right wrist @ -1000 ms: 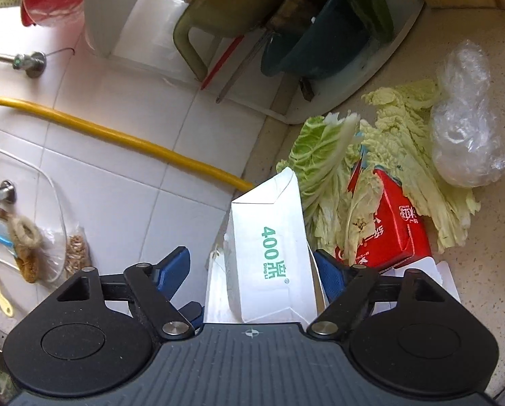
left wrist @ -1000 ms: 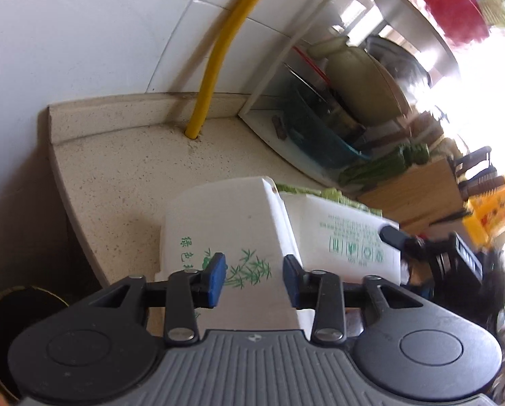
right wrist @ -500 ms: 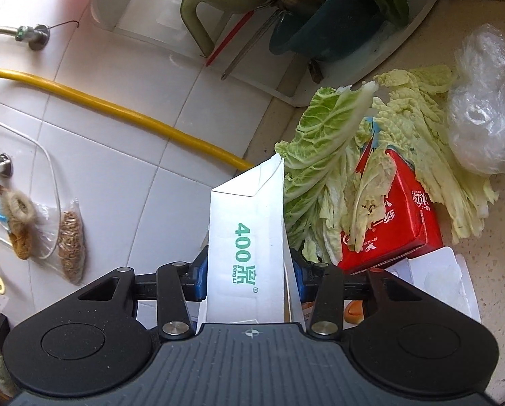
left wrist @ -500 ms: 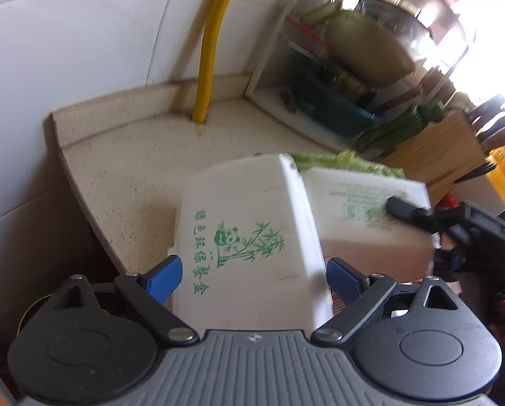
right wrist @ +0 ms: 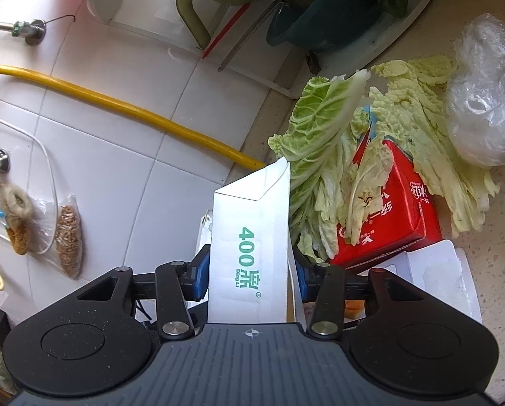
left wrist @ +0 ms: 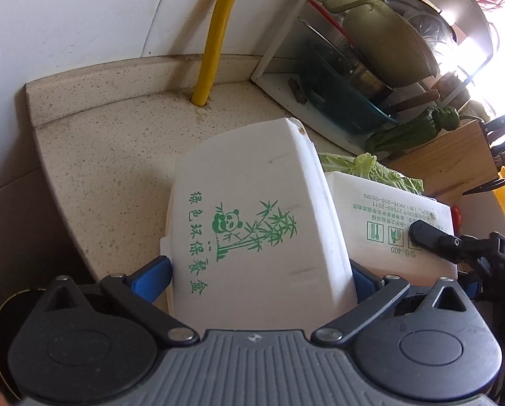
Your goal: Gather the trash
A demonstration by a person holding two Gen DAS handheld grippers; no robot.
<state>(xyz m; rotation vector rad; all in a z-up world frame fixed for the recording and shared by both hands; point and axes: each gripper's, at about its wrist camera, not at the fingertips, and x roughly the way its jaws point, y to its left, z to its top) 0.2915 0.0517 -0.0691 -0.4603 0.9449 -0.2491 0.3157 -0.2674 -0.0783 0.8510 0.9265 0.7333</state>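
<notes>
A white foam food box [left wrist: 252, 223] with a green panda print fills the left wrist view, standing between the wide-spread fingers of my left gripper [left wrist: 259, 274], whose blue pads sit at its two sides. My right gripper [right wrist: 249, 270] is shut on a white paper box [right wrist: 252, 237] printed "400", also seen beside the foam box in the left wrist view [left wrist: 387, 216]. Cabbage leaves [right wrist: 326, 142], a red carton [right wrist: 397, 209] and a crumpled clear plastic bag [right wrist: 482, 101] lie on the speckled counter [left wrist: 110, 155].
A yellow hose [left wrist: 215, 44] runs down the white tiled wall into the counter. A dish rack with a teal basin [right wrist: 323, 23] and pots stands behind. A wooden knife block [left wrist: 455, 165] is at the right. White packaging [right wrist: 435, 270] lies by the red carton.
My left gripper opened wide and now brackets the foam box. My right gripper closed on the white paper box half a second ago and holds it still.
</notes>
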